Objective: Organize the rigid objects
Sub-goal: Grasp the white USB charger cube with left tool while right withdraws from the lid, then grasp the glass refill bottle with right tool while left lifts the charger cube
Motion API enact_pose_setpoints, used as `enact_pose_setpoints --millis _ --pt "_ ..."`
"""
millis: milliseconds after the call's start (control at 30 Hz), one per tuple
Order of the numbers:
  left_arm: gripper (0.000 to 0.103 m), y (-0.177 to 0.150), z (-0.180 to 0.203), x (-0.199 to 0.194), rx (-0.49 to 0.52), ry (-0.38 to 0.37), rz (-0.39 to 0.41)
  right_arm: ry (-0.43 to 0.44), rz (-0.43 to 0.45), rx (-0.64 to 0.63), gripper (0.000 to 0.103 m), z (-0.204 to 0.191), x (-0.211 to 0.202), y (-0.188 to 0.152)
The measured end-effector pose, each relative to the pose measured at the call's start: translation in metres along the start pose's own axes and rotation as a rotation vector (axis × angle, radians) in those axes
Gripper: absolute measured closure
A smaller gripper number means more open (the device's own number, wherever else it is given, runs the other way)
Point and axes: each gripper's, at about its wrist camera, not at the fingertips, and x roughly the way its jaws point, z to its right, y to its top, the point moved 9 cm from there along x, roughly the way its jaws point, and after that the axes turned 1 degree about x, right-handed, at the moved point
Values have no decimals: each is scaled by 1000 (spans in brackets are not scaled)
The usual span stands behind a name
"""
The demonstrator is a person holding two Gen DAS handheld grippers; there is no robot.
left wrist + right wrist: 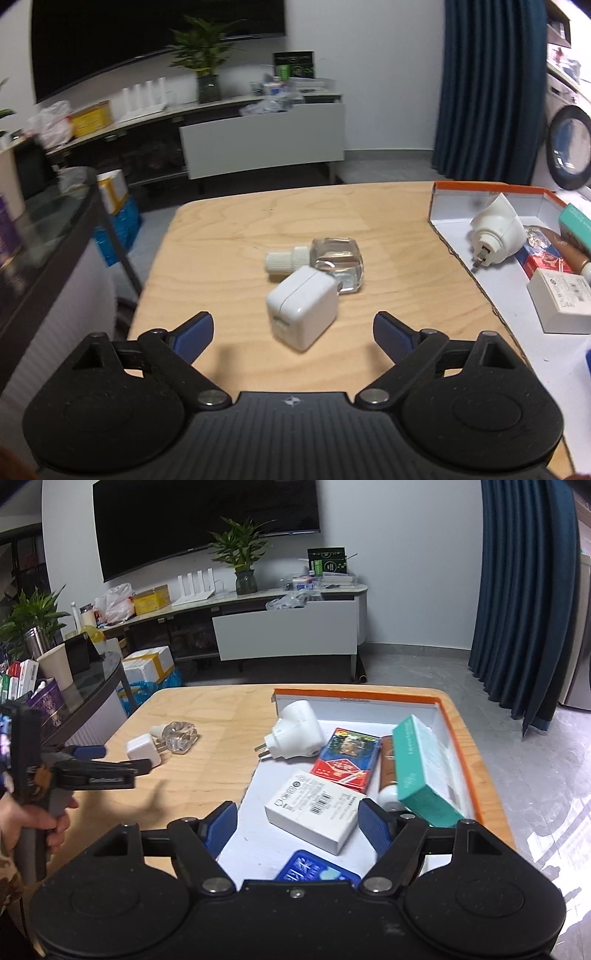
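Note:
A white charger cube lies on the wooden table, touching a clear glass bottle with a white ribbed cap. My left gripper is open and empty, just short of the cube. The cube and bottle also show in the right wrist view, with the left gripper beside them. My right gripper is open and empty above a white box in the orange-rimmed tray.
The tray holds a white plug adapter, a red-blue card box, a teal box, a brown tube and a blue packet. A glass side table stands left. A TV cabinet is behind.

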Motion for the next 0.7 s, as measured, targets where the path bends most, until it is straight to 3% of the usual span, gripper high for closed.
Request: enact_pose_setpoints --millis 67,167,200,233,300,333,533,700 --pt "9 2 0 9 11 -12 8 -2 -5 -9 17 -5 6 3" --pt "19 3 2 17 17 -49 23 -2 -9 -20 17 -11 14 7" --pt "31 2 4 20 19 -60 15 0 -11 -22 17 -13 17 9" --pt "53 1 4 22 21 -70 6 2 -14 -23 17 -15 20 10" --pt "61 -2 5 20 8 -82 16 10 -19 -29 17 -20 28 13" --pt "73 -3 6 18 2 -93 19 15 -20 -33 17 -24 32 15" --pt "74 -5 2 4 -29 -66 1 112 -29 -80 16 -57 64 31" --pt "74 -6 -15 -27 -152 -31 14 246 -68 -168 16 -96 104 49"
